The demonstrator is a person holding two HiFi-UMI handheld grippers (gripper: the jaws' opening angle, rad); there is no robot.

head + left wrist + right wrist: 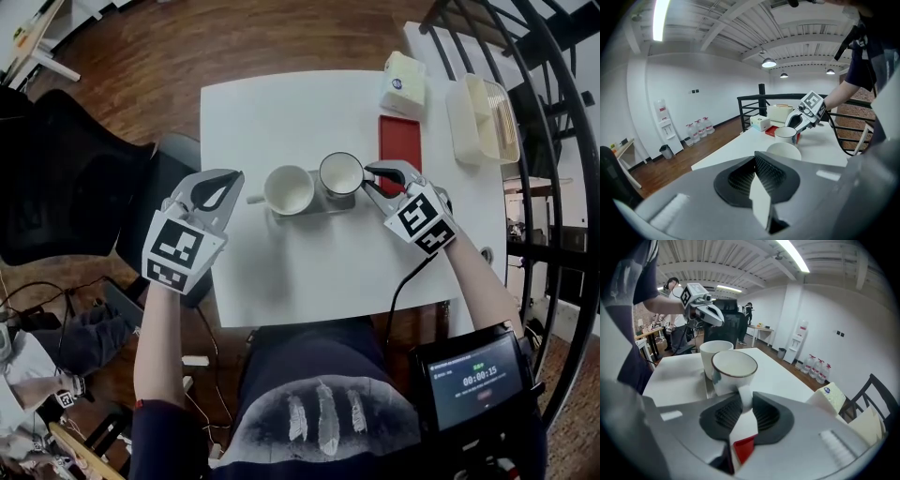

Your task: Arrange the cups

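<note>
Two cups stand side by side on a grey tray (pixel 281 217) in the middle of the white table (pixel 281 112). The dark-rimmed cup (pixel 340 174) (pixel 733 369) is on the right, and my right gripper (pixel 371 180) (pixel 742 404) is shut on its handle. Left of it stands the plain white cup (pixel 289 189) (pixel 710 355) (pixel 783 151), its handle pointing left. My left gripper (pixel 223 187) (pixel 761 187) hovers at the table's left edge, shut and empty, apart from that cup.
A red flat box (pixel 399 142) lies behind my right gripper. A white carton (pixel 403 82) and a cream container (pixel 483 117) sit at the far right of the table. A black chair (pixel 66 178) stands to the left, a railing (pixel 553 187) to the right.
</note>
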